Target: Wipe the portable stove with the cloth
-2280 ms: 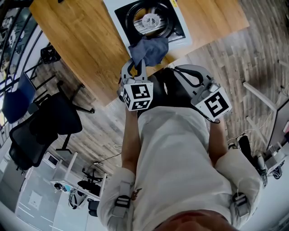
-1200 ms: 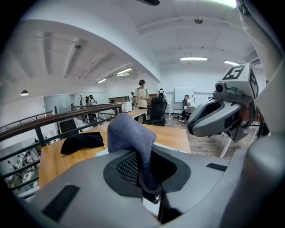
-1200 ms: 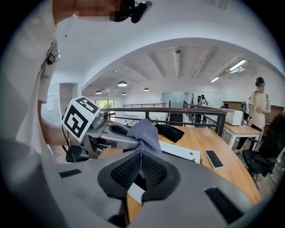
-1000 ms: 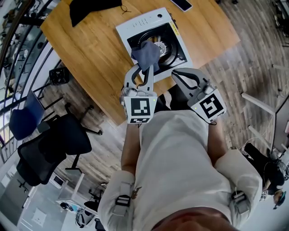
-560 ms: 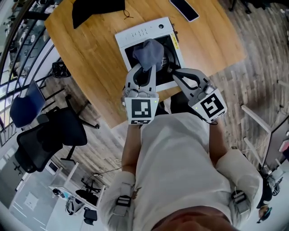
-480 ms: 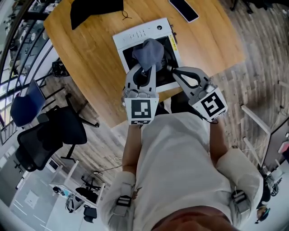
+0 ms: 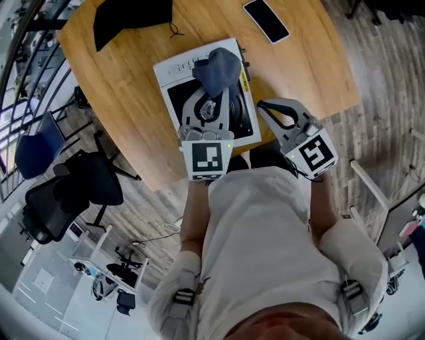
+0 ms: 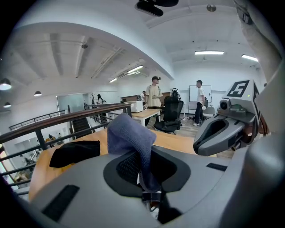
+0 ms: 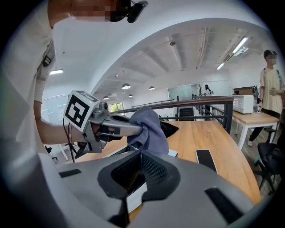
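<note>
The white portable stove (image 7: 174, 66) with its black burner well sits on the wooden table (image 7: 133, 113). My left gripper (image 7: 214, 87) reaches over the stove, shut on a blue-grey cloth (image 7: 219, 66) that bunches above the stove's far side. In the left gripper view the cloth (image 8: 130, 136) stands up from the pinched jaws of that gripper (image 8: 147, 180). My right gripper (image 7: 261, 105) hovers shut and empty by the stove's right near corner. The right gripper view shows its closed jaws (image 9: 140, 154), with the left gripper (image 9: 116, 128) and cloth (image 9: 150, 130) just beyond.
A black phone (image 7: 265, 20) lies on the table beyond the stove, and a black fabric item (image 7: 133, 16) at the far left. Office chairs (image 7: 73, 186) stand off the table's left edge. People (image 8: 155, 95) stand far back in the room.
Both grippers have moved forward over the table. The cloth in the left gripper went from above the burner to above the stove's far side. The right gripper stayed shut beside it.
</note>
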`<state>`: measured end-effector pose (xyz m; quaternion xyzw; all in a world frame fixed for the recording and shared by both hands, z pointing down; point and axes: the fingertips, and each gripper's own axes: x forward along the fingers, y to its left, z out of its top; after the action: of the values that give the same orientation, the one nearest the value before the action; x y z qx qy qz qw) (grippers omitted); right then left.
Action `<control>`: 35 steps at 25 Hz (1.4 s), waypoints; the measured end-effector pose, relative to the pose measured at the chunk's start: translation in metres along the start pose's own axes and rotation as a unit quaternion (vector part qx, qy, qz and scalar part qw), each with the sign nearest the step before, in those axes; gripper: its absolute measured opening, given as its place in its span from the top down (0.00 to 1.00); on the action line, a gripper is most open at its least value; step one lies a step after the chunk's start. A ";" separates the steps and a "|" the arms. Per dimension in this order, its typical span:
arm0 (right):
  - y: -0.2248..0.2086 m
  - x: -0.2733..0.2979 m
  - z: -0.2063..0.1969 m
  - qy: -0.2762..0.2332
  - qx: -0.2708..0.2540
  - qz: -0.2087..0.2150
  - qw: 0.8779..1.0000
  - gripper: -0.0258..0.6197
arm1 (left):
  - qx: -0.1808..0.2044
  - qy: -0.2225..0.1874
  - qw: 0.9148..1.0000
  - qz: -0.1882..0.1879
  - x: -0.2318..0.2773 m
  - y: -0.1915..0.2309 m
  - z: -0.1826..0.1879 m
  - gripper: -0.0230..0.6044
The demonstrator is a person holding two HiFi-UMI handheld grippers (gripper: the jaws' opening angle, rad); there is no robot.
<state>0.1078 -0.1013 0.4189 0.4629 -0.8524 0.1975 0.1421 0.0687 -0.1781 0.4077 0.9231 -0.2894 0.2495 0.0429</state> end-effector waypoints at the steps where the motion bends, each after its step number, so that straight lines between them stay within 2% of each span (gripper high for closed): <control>1: -0.005 0.000 -0.001 0.001 0.002 0.002 1.000 0.92 | 0.001 0.000 1.000 0.001 0.007 0.000 0.002 0.88; 8: -0.030 0.005 -0.008 0.012 0.007 0.014 1.000 0.92 | -0.003 0.017 1.000 0.009 0.062 0.003 -0.003 0.88; 14: -0.055 0.013 -0.005 0.019 0.015 -0.011 1.000 0.92 | -0.016 0.047 0.999 0.002 0.092 0.005 -0.026 0.88; 20: -0.059 0.028 -0.006 0.017 0.021 -0.013 1.000 0.92 | -0.003 0.094 0.996 -0.003 0.111 0.008 -0.049 0.88; 27: -0.061 0.031 -0.010 0.024 0.027 -0.011 0.999 0.92 | 0.009 0.160 0.987 -0.003 0.125 0.011 -0.072 0.88; 35: -0.064 0.033 -0.013 0.032 0.029 -0.015 0.999 0.92 | 0.011 0.194 0.981 0.004 0.125 0.023 -0.081 0.88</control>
<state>0.1450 -0.1505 0.4571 0.4731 -0.8341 0.2345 0.1594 0.1090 -0.2435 0.5380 0.8566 -0.2764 0.4269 0.0872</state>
